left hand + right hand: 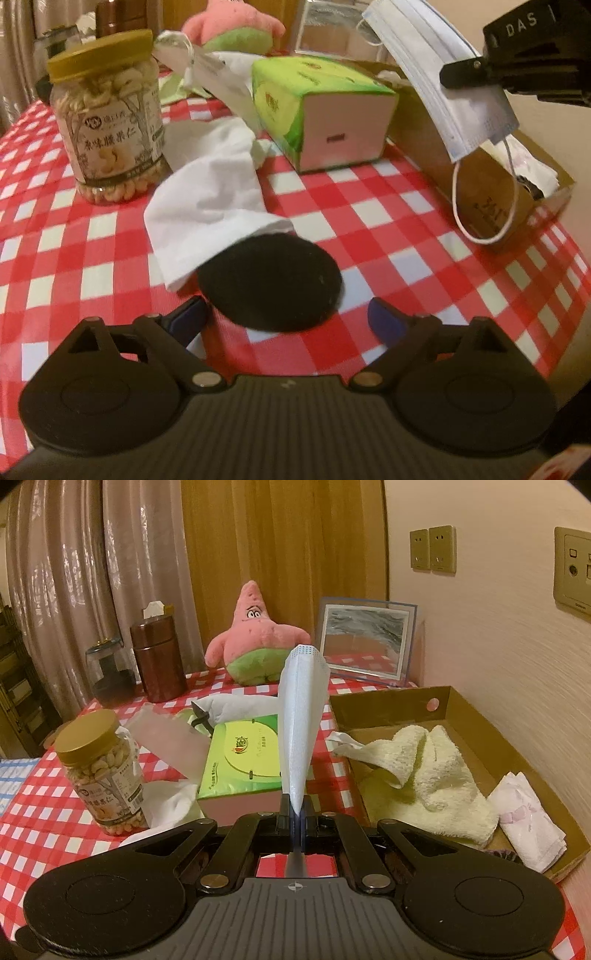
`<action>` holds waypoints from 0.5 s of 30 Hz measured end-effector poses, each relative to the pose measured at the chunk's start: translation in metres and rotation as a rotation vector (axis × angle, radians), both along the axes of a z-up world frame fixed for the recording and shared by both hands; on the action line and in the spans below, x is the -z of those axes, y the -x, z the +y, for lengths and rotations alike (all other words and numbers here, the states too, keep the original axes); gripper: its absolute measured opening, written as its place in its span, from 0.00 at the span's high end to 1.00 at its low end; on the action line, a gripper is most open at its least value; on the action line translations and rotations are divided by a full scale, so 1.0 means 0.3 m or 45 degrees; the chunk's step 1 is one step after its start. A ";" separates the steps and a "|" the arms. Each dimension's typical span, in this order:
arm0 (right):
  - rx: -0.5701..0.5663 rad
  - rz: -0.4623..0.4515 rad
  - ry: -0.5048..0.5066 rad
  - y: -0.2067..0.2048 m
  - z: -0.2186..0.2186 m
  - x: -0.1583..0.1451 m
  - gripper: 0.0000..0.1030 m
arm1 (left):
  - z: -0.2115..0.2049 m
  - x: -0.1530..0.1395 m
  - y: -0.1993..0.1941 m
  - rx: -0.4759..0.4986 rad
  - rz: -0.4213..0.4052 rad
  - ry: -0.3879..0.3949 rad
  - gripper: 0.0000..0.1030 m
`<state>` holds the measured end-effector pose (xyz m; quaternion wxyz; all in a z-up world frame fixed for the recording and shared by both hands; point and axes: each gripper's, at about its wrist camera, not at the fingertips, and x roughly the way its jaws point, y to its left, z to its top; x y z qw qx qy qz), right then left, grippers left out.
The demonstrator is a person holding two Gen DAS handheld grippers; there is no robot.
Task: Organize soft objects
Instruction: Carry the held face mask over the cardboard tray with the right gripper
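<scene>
My right gripper (295, 819) is shut on a blue face mask (301, 716) and holds it in the air; in the left wrist view the gripper (469, 72) and the mask (443, 74) hang over the cardboard box (480, 173). The box (465, 716) holds a yellow towel (432, 771) and a white cloth (528, 812). My left gripper (288, 317) is open, just before a round black pad (269, 280) on the checkered table. A white cloth (210, 192) lies behind the pad, partly over it.
A cashew jar (110, 133) stands at left, a green tissue box (317, 110) in the middle. A pink starfish plush (255, 642), a brown canister (159, 657) and a framed picture (365, 642) stand at the back. The wall is close on the right.
</scene>
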<state>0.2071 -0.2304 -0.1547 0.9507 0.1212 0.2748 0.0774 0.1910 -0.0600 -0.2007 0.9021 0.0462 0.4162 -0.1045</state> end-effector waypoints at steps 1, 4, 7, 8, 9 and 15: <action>-0.001 -0.003 0.000 0.000 0.000 -0.001 0.97 | -0.003 0.001 -0.005 -0.017 -0.012 0.002 0.10; -0.008 -0.004 0.000 0.001 0.003 -0.001 0.97 | -0.010 0.000 -0.027 -0.077 -0.065 -0.003 0.10; -0.008 -0.002 0.000 0.001 0.003 -0.001 0.97 | -0.019 0.008 -0.049 -0.106 -0.078 -0.006 0.11; -0.007 -0.002 0.000 0.000 0.003 0.000 0.97 | -0.022 0.011 -0.052 -0.111 -0.078 -0.013 0.13; -0.008 -0.003 -0.001 0.001 0.003 -0.001 0.97 | -0.023 0.013 -0.051 -0.115 -0.081 -0.020 0.14; -0.013 -0.007 -0.002 0.002 0.001 0.000 0.97 | -0.013 0.002 -0.037 -0.109 -0.088 -0.025 0.24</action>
